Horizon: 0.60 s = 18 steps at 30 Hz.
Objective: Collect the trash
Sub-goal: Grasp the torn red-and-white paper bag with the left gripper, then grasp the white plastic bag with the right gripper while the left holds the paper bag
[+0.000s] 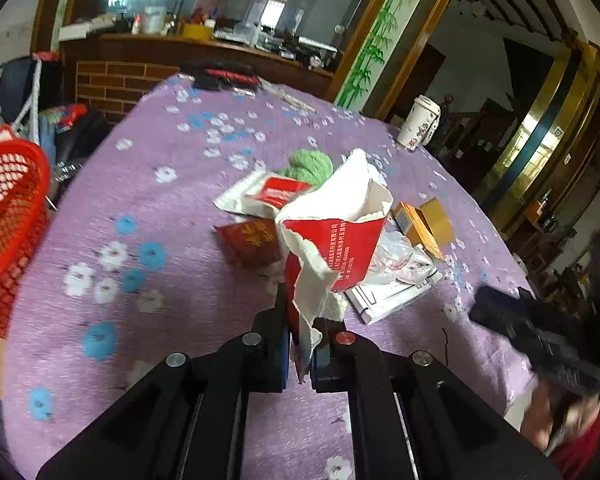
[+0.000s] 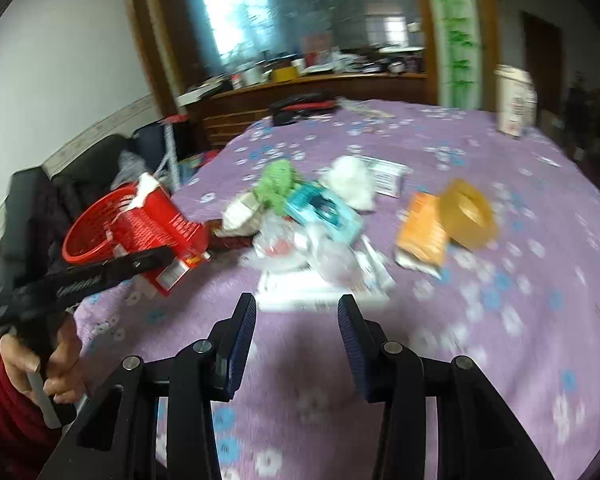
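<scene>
My left gripper [image 1: 300, 320] is shut on a torn red-and-white paper carton [image 1: 332, 236], which is lifted above the purple flowered tablecloth [image 1: 172, 208]. In the right wrist view the same carton [image 2: 160, 224] hangs in front of a red mesh basket [image 2: 88, 236] at the table's left edge. My right gripper [image 2: 296, 312] stands open with nothing between its fingers, just short of the trash pile. That pile holds clear plastic wrap [image 2: 328, 256], a white booklet [image 2: 300, 288], a teal packet [image 2: 324, 210], a white tissue wad [image 2: 350, 182] and a green cloth [image 2: 280, 180].
An orange box [image 2: 422, 232] and a yellow tape roll [image 2: 466, 212] lie right of the pile. A paper cup [image 2: 516, 100] stands at the far right edge and a black-and-red item [image 2: 304, 108] at the far edge. A person's hand [image 2: 56, 364] in a red sleeve holds the left gripper.
</scene>
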{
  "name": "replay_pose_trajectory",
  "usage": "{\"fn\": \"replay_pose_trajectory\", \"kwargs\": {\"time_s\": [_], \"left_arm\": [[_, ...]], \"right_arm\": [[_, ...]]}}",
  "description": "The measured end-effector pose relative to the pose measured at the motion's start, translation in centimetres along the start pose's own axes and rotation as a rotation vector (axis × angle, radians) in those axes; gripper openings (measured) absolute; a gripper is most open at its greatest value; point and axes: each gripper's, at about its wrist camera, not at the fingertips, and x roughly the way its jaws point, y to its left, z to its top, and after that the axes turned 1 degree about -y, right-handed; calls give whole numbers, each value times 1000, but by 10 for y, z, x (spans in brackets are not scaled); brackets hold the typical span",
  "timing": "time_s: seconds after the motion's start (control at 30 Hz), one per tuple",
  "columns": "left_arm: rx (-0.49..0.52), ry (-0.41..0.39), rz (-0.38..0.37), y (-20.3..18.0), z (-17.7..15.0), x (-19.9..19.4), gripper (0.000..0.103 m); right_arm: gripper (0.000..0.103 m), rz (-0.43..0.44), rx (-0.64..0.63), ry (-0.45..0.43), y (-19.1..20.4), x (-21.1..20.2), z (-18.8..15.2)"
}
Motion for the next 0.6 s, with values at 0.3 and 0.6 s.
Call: {"fn": "replay_pose_trajectory", "kwargs": {"time_s": [0.3, 0.6], "left_arm": [[15, -23, 24, 4, -5, -10, 6], [-1, -23, 24, 10, -5, -7, 6]], "right_arm": [[47, 87, 28, 57, -27, 63, 37], [58, 203, -92, 112, 7, 51, 17]]}}
